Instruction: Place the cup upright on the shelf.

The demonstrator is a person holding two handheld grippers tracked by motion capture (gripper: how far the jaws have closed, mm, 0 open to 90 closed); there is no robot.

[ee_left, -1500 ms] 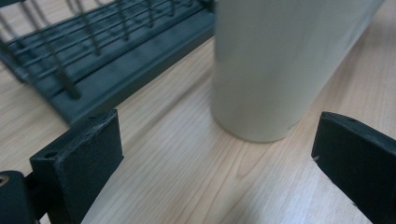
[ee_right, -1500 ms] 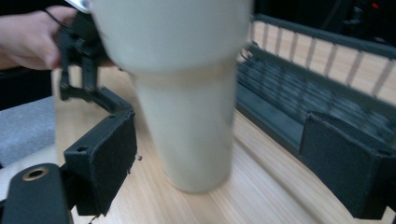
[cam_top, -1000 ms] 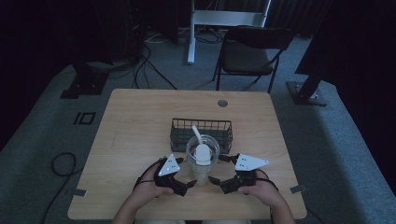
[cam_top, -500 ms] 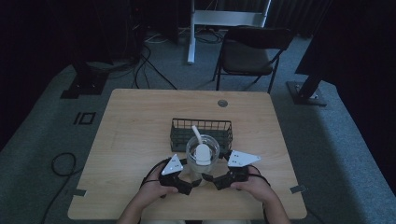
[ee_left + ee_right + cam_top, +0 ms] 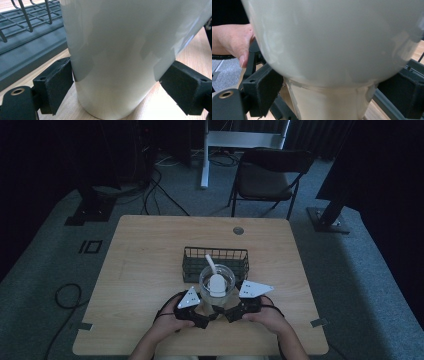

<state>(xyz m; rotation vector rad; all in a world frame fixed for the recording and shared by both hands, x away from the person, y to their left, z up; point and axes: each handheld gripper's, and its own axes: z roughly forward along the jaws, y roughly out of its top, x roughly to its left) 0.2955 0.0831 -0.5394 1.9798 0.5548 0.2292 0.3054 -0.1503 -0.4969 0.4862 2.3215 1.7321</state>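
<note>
A white cup [image 5: 216, 281] with a white spoon [image 5: 210, 265] standing in it sits on the wooden table [image 5: 150, 250], just in front of a black wire basket [image 5: 192, 257]. My left gripper [image 5: 206, 316] reaches it from the near left. In the left gripper view the left gripper [image 5: 116, 85] has both pads pressed on the cup's [image 5: 117, 50] lower wall. My right gripper [image 5: 226, 314] comes in from the near right. Its view shows the right gripper [image 5: 329, 97] closed around the narrow foot of the cup [image 5: 329, 37], under the wide bowl part.
The basket's dark base and wire side [image 5: 27, 22] lie directly behind the cup. A round grommet [image 5: 238, 230] sits near the table's far edge. A folding chair [image 5: 267, 177] stands beyond the table. A hand [image 5: 235, 41] holds the other gripper close by.
Both grippers have moved inward from either side of the cup, and their jaws now meet its base. The cup and basket have stayed in place.
</note>
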